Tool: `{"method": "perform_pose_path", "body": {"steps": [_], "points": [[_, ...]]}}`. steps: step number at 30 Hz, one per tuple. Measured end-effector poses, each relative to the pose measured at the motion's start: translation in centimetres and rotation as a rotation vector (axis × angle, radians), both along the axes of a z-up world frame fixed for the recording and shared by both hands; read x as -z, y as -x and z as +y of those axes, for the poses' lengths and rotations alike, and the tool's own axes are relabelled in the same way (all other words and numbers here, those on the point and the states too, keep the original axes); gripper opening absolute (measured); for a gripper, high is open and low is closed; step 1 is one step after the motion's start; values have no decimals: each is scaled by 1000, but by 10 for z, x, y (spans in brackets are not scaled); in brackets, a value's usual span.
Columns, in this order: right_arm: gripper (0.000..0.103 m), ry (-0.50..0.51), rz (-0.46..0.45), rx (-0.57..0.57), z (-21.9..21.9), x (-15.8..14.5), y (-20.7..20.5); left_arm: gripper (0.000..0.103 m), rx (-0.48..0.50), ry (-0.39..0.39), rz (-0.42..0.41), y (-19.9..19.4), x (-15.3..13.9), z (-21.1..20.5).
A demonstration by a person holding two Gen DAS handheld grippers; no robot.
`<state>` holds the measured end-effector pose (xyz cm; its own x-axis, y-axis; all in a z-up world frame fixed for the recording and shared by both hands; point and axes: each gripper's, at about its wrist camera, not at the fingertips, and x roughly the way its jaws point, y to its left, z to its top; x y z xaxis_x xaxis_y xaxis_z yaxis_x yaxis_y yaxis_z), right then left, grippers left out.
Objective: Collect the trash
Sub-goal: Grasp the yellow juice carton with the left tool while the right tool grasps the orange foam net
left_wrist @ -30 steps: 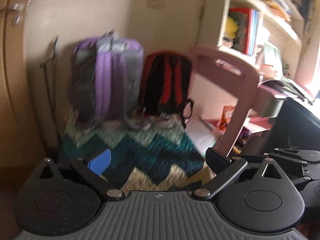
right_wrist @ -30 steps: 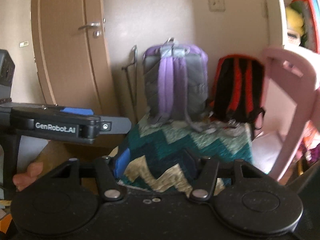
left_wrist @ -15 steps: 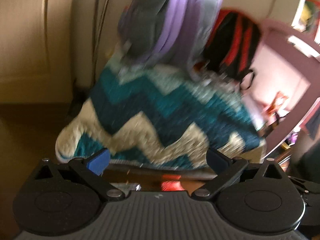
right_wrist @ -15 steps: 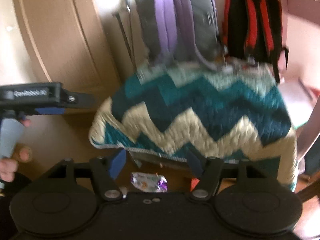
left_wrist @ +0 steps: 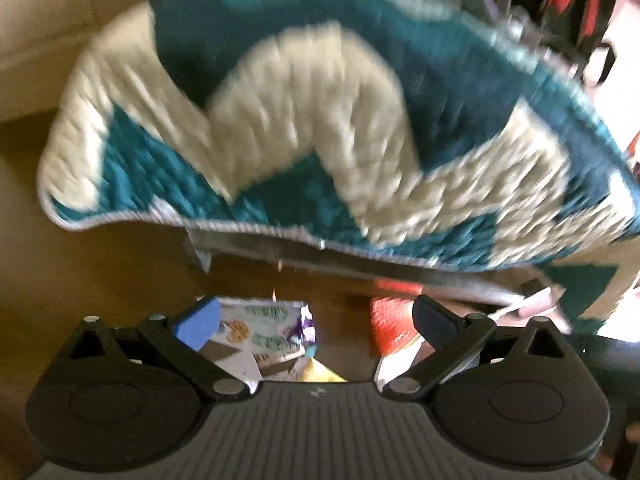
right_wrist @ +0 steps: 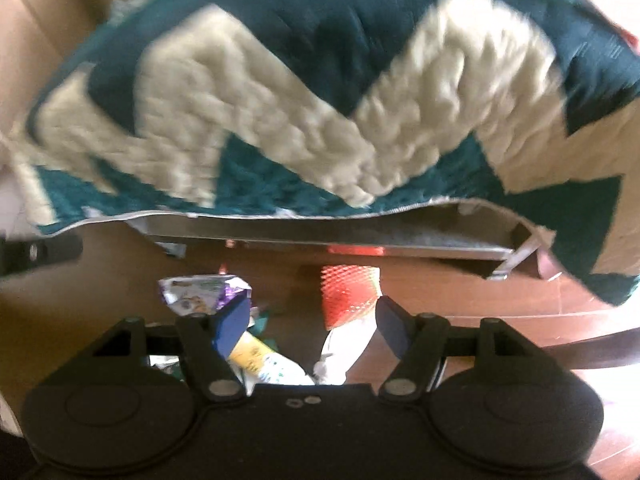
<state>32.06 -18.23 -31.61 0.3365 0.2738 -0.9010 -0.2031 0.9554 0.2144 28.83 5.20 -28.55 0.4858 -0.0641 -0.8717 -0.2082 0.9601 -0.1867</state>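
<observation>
- One quilted blanket (left_wrist: 320, 128), teal and cream in a zigzag pattern, fills the upper half of both wrist views and hangs over the edge of a low bed frame (right_wrist: 360, 242).
- The trash lies on the brown wooden floor (left_wrist: 100, 280) just in front of that edge, below both grippers.
- One silver and purple snack wrapper (right_wrist: 200, 290) lies to the left.
- One red foam net sleeve (right_wrist: 350, 292) lies to the right, with a white piece of paper (right_wrist: 344, 344) touching its near end.
- One yellow and white packet (right_wrist: 260, 356) lies between them, nearer the camera; the pile continues behind the gripper body, so a full count cannot be made.
- Two hand-held grippers are in use.
- The left hand-held gripper (left_wrist: 316, 322) has its jaws spread wide, with nothing between them; the snack wrapper shows just beside its blue finger (left_wrist: 198, 326).
- The right hand-held gripper (right_wrist: 312, 320) also stands wide; its jaws have just been opening and nothing is gripped, with the net sleeve and the paper showing in the gap.
- Both views are motion-blurred, so whether any fingertip touches the trash cannot be told.
</observation>
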Motion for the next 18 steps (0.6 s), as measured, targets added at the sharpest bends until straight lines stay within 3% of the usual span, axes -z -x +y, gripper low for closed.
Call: {"method": "perform_pose_path", "body": {"steps": [3, 11, 18], "points": [[69, 12, 8, 36, -1, 33, -14, 103, 16, -1, 70, -11, 37, -6], [68, 16, 186, 101, -8, 117, -41, 102, 110, 14, 247, -21, 126, -29], [67, -14, 250, 256, -12, 162, -53, 102, 5, 66, 397, -32, 181, -37]]}}
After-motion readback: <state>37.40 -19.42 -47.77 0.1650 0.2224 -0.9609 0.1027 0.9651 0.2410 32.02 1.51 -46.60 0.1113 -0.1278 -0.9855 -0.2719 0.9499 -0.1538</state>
